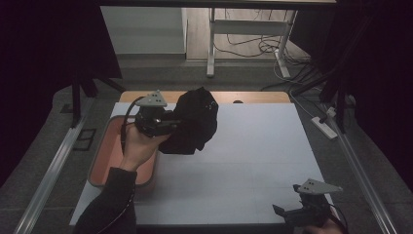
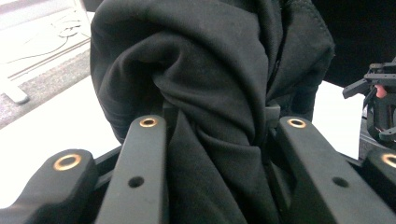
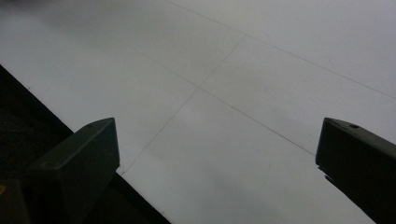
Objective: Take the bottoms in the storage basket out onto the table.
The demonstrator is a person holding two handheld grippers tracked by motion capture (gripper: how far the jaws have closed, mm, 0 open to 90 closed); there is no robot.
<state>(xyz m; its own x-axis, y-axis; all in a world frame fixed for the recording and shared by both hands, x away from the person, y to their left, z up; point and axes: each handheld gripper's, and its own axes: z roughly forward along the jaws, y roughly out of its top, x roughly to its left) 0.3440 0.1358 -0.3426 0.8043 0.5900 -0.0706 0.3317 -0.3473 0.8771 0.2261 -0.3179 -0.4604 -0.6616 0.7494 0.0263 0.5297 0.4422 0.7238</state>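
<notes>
From the high view, the left gripper [image 1: 168, 127] is held up over the left part of the white table top [image 1: 253, 161], its jaws clamped on a bunched black fabric garment [image 1: 195, 122] that hangs in a dark lump above the table's far left area. Just left of it and lower sits a shallow salmon-pink plastic tub [image 1: 114, 156] on the table's left edge. The right gripper [image 1: 292, 212] sits low at the near right corner of the table, well apart from the garment.

In the left gripper view, the garment [image 2: 205, 84] crowds the frame, its folds gathered and pinched tight between the two black jaws. The right gripper [image 2: 378, 112] appears far off at the right edge.

In the right gripper view, the jaws stand wide with nothing between them, over bare table top [image 3: 243, 93]; the dark strip at the lower left is probably the table's edge.
</notes>
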